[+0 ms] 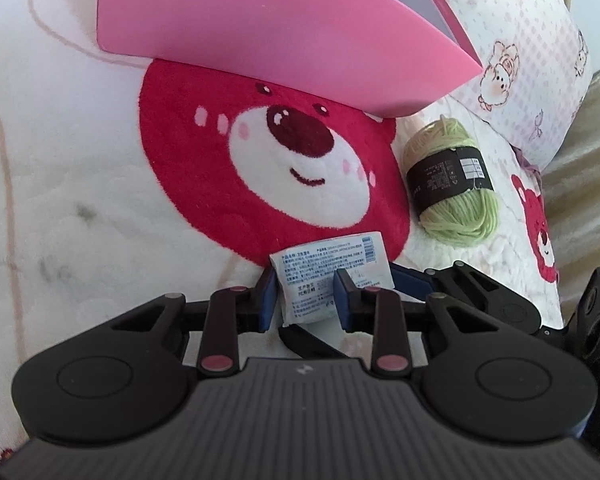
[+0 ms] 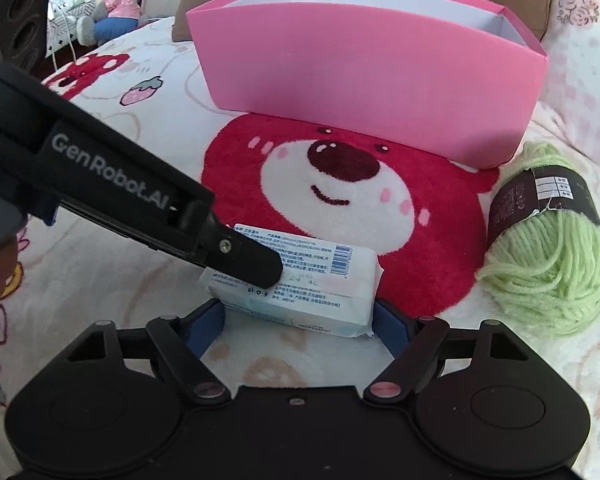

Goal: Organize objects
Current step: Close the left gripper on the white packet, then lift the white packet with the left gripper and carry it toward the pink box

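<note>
The small white printed tissue packet (image 1: 320, 280) is pinched between the blue pads of the left tongs (image 1: 307, 296). The right tongs (image 2: 297, 320) are spread around it, pads not seen pressing. It lies on the bear-patterned plush bed blanket (image 2: 99, 280), near the pink cardboard box (image 2: 372, 80). It is judged light, soft and crushable, best held across its short sides.

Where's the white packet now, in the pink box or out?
Out. The white packet lies on the bear blanket in front of the pink box, pinched by the left claw.
</note>
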Available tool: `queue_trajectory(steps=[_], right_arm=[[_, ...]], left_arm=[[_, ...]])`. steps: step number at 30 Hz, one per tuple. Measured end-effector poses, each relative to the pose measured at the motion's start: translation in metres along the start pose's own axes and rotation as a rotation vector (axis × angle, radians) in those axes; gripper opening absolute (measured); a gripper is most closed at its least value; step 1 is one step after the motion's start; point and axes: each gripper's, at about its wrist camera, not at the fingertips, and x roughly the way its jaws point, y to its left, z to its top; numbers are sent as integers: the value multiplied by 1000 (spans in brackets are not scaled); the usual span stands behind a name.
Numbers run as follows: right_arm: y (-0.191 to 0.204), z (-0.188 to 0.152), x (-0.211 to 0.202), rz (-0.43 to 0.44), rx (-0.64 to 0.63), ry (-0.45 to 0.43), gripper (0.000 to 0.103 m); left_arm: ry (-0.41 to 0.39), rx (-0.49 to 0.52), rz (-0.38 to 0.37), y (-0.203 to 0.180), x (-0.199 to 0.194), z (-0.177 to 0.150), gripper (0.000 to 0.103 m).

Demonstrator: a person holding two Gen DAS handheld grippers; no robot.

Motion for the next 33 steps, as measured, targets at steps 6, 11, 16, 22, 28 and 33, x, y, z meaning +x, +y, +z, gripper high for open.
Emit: queue_trajectory(steps=[6, 11, 16, 22, 28, 33], right_arm=[[9, -3, -4, -38, -21, -19, 81], [21, -1, -7, -85, -101, -28, 80], [31, 1, -10, -110, -134, -25, 80], [34, 1, -16, -91, -120, 2, 81], [44, -4, -24, -74, -116, 26, 82], [48, -5, -34, -62, -101, 25, 82]], left_arm=[[5, 8, -10, -1, -2, -3, 29], [-3, 20, -8, -4, -7, -6, 30], [-8, 33, 12, -9, -15, -10, 32], [18, 50, 20, -14, -22, -13, 35], [62, 73, 46, -20, -30, -18, 39], [67, 76, 50, -23, -39, -22, 39]])
